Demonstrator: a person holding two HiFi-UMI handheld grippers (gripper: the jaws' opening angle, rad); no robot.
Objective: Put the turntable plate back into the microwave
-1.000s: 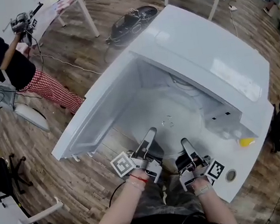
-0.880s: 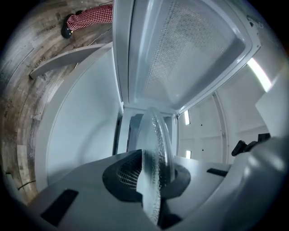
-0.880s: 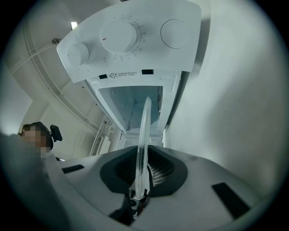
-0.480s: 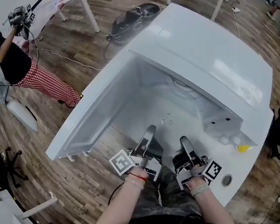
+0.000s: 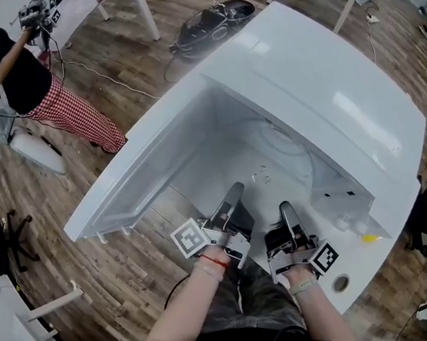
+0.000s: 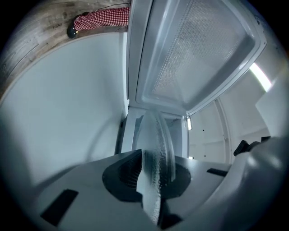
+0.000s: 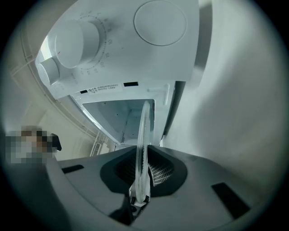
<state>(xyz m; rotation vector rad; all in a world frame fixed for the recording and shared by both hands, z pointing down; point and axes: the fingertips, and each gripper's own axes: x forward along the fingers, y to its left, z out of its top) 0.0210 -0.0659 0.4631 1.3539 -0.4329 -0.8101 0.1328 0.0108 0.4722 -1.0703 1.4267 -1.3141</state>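
The left claw [image 5: 231,200] is clamping the near rim of the glass turntable plate [image 6: 156,151]; the right claw [image 5: 288,215] is pinching that rim just beside it. The plate is reaching ahead of both into the microwave [image 5: 327,90] cavity. The gripper views are showing its rim edge-on between the jaws, while the head view is barely catching the glass.

Open microwave cavity [image 5: 255,161] ahead, between swung-out door [image 5: 140,171] at left and control panel [image 7: 122,49] at right.

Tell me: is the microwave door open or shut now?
Open. The door stands swung out at the left, the cavity is exposed, and the left gripper and right gripper hold the glass plate at its mouth.
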